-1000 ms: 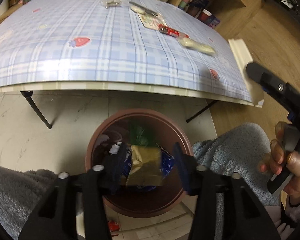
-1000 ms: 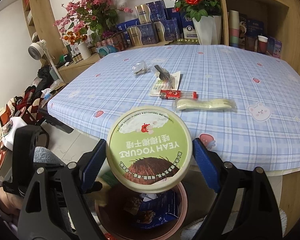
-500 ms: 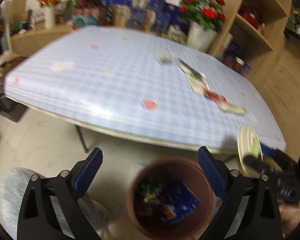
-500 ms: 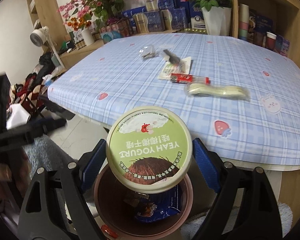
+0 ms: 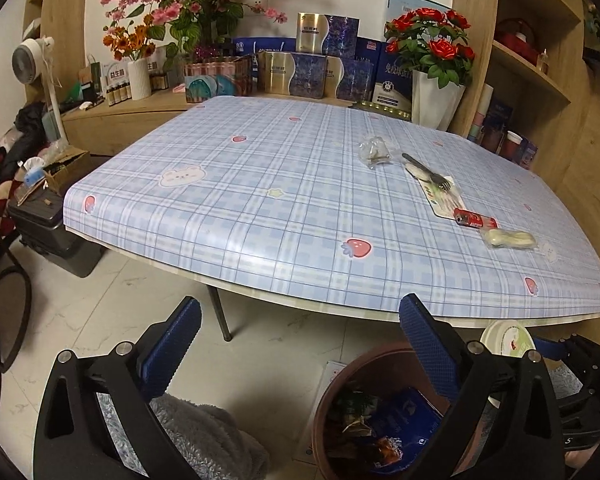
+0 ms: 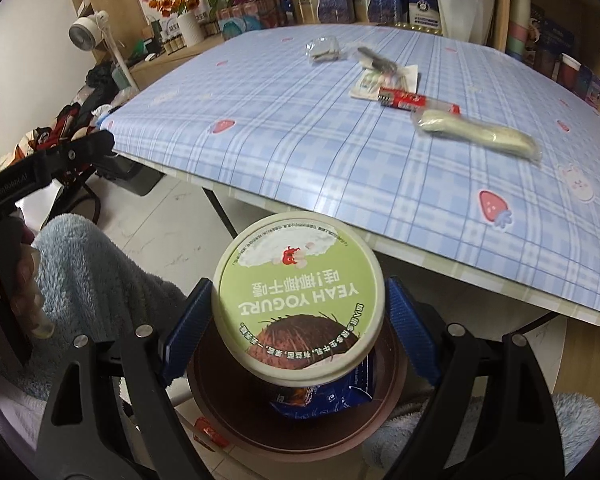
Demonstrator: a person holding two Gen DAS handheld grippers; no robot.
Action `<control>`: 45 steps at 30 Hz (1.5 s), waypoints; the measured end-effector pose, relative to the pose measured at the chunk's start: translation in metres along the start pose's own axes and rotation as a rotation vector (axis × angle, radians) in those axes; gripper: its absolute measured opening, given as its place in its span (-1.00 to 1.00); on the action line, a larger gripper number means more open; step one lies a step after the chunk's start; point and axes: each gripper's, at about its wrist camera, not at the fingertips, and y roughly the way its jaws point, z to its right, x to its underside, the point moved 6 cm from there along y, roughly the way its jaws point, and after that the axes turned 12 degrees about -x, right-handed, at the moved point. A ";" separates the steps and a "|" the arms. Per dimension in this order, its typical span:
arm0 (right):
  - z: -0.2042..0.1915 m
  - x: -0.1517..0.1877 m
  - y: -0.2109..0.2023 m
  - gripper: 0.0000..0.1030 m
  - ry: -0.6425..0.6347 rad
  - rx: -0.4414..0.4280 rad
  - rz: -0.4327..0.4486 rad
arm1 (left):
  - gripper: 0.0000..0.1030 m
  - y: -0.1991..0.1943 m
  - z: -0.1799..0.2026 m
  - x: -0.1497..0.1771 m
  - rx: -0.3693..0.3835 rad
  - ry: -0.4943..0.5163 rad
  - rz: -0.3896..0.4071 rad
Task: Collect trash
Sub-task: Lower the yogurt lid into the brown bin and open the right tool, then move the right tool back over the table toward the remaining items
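The right gripper clamps a round, green-lidded yogurt tub above the brown plastic bin. The left gripper has just been opening and gapes empty.

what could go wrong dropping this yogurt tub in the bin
1. The yogurt tub is nearly as wide as the brown bin's mouth, so released off-centre from the right gripper it might catch the rim and tumble to the floor.
2. A blue packet already fills the bin, so the tub may sit high or tip out.
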 end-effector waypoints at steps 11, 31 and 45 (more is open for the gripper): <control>-0.003 0.008 0.017 0.66 -0.011 -0.011 -0.070 | 0.88 0.009 -0.010 0.005 -0.022 -0.030 -0.030; 0.013 -0.010 -0.003 0.89 0.005 0.054 0.026 | 0.88 0.016 -0.012 0.010 -0.020 -0.033 -0.053; 0.065 -0.040 -0.029 0.89 0.074 0.122 0.113 | 0.88 0.020 0.029 -0.008 0.034 0.058 -0.030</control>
